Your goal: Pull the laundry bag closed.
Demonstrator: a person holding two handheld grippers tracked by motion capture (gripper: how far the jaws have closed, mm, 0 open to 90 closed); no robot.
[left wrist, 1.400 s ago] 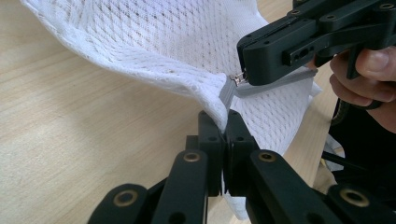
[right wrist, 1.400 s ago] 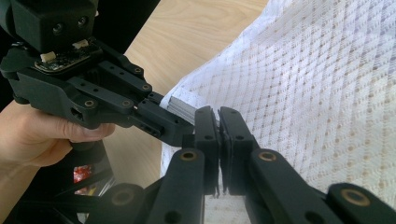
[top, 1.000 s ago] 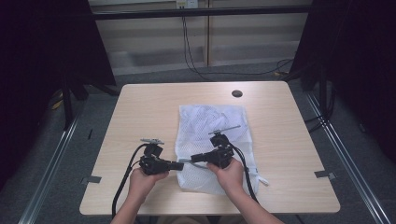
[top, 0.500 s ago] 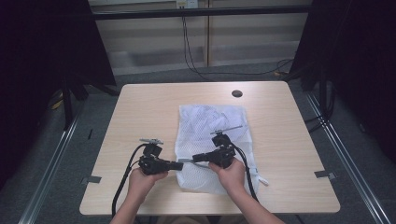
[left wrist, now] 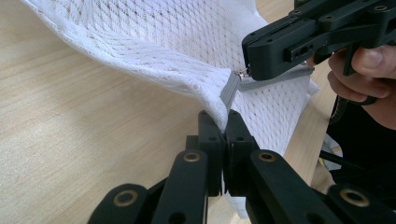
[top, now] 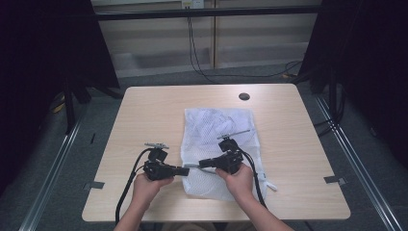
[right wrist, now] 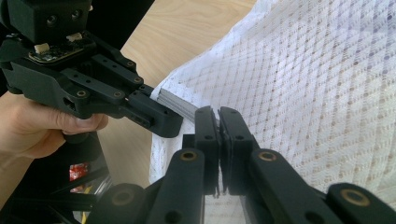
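Mesh bag (top: 219, 139) — white, netted — lies flat on the near middle of the tabletop (top: 144, 110), its left edge lifted where I hold it. My left tongs (left wrist: 223, 123) are clamped shut on that edge of netting. My right tongs (right wrist: 218, 119) face them, closed on the grey zipper end (left wrist: 229, 89) just beside — the two tips nearly touching above the wood.

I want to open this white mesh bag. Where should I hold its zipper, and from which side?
Pinch the small zipper pull at the mesh bag's near left corner, coming level from the right; it sticks out from the grey zipper end.
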